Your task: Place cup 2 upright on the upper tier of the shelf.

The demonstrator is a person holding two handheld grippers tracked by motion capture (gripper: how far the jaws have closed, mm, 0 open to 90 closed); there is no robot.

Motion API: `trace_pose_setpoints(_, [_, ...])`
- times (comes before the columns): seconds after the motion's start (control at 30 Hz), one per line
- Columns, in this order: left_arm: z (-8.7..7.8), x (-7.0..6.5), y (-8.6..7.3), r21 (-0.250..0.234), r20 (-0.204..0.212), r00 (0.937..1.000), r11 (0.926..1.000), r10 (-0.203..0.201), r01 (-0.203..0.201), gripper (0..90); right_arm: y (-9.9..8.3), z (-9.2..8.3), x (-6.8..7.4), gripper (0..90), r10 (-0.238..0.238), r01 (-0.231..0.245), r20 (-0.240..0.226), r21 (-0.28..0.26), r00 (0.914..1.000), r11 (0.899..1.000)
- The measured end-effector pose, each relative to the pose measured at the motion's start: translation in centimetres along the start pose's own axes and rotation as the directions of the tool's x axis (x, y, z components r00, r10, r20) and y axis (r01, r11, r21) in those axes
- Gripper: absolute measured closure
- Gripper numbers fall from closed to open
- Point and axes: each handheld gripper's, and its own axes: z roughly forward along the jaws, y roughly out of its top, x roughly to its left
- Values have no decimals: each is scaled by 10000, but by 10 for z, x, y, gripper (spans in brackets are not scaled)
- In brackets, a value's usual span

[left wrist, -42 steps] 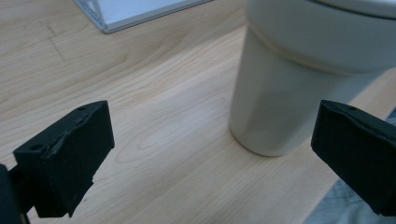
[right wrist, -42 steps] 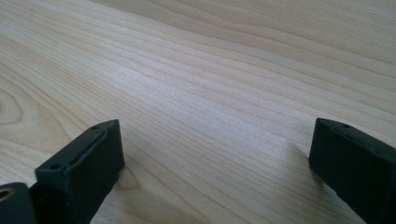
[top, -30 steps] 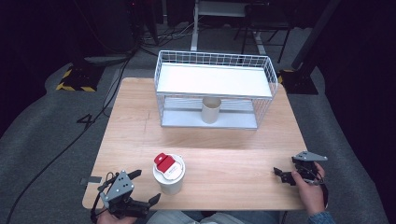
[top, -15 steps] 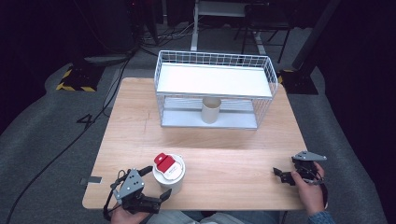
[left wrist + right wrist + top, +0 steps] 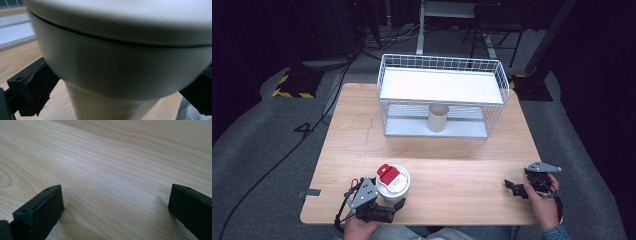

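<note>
Wooden table (image 5: 452, 165); left tongs (image 5: 387, 207) straddle blurred lidded cup (image 5: 120, 65), contact unclear; right tongs (image 5: 115, 210) wide, empty

Two cups stand in sight: one lidded cup (image 5: 393, 184) on the worktop (image 5: 462, 165) and one open cup (image 5: 438, 117) inside the rack. There is one wire rack (image 5: 442, 95) and two grippers, left (image 5: 379, 210) and right (image 5: 518, 186).

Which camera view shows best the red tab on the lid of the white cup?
The high view: there the red tab lies plainly on the lid of the white cup. The left gripper view shows the cup's blurred side wall; the right gripper view shows bare table.
</note>
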Motion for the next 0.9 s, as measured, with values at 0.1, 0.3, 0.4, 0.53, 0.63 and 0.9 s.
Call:
trace_pose_setpoints(0.1, [5,-1,-1,-70,134,9999,10000,-26,27,3,0,0,0,1,9,-9,1,6,10000,10000])
trace_pose_setpoints(0.3, [9,-2,-4,-94,-108,9998,9999,142,-143,13,0,0,0,1,-1,1,1,-1,10000,10000])
trace_pose_setpoints(0.4, [9,-2,-5,-238,-254,9996,9997,87,-93,62,0,0,0,1,8,-8,0,4,10000,10000])
trace_pose_setpoints(0.53, [8,-1,-7,-364,-245,9997,9993,6,-15,93,0,0,0,1,1,-1,0,-2,10000,10000])
trace_pose_setpoints(0.63, [7,-1,-8,-408,-343,9994,9991,57,-71,95,0,0,0,1,1,-1,2,1,10000,10000])
trace_pose_setpoints(0.9, [7,-3,-10,-555,-407,9992,9985,-22,0,97,0,0,0,1,0,0,3,1,10000,10000])
